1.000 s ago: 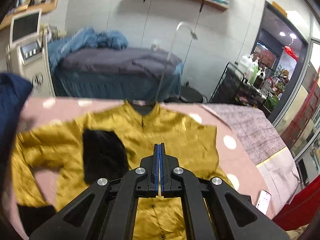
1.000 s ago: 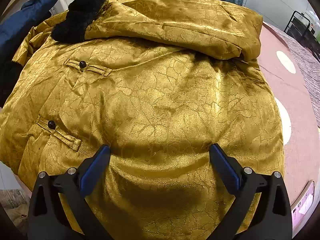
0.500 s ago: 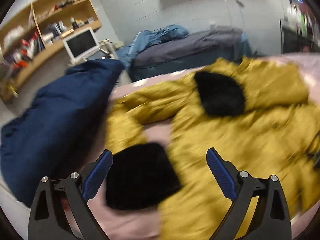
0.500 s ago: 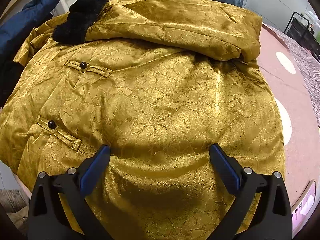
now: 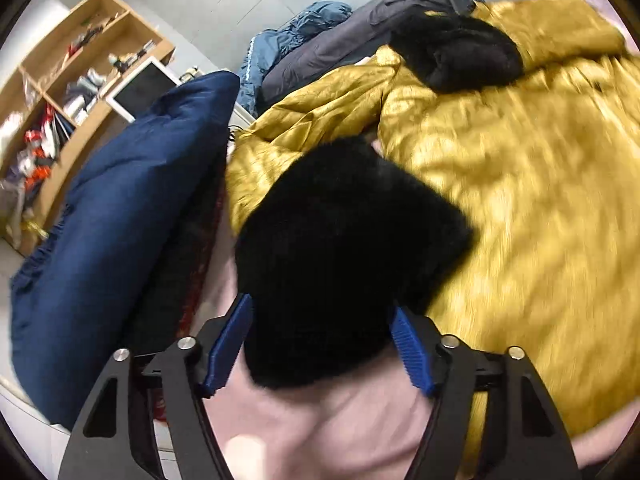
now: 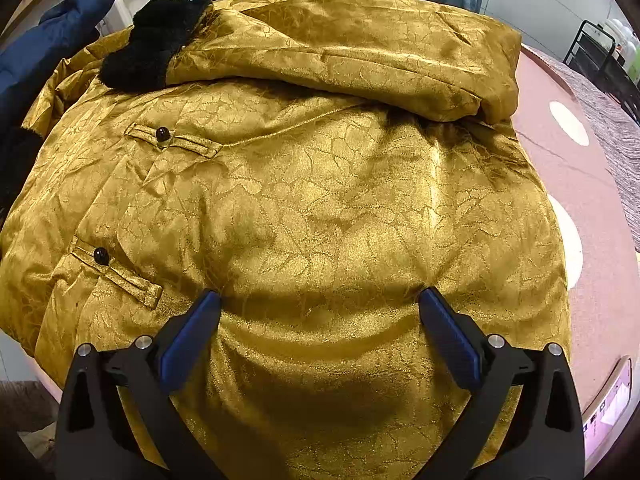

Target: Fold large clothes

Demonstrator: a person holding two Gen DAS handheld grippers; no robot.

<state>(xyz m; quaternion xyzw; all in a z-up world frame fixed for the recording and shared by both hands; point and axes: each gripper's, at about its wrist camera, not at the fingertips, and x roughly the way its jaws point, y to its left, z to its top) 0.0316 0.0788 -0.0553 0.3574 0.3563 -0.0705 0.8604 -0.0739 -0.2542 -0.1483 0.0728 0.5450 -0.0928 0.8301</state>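
Blue bundle (image 5: 120,216): far left, beside the jacket.
Your left gripper (image 5: 320,344): jaws closing around the black fur cuff (image 5: 344,248); contact with the pads unclear.
Gold jacket (image 6: 320,208): spread on the pink bed cover (image 6: 600,288), one sleeve folded across its top.
Your right gripper (image 6: 320,320): jaws spread over the hem, pinching nothing.

Even indoor light, motion blur across the left wrist view, sharp right wrist view, fisheye-bent edges.
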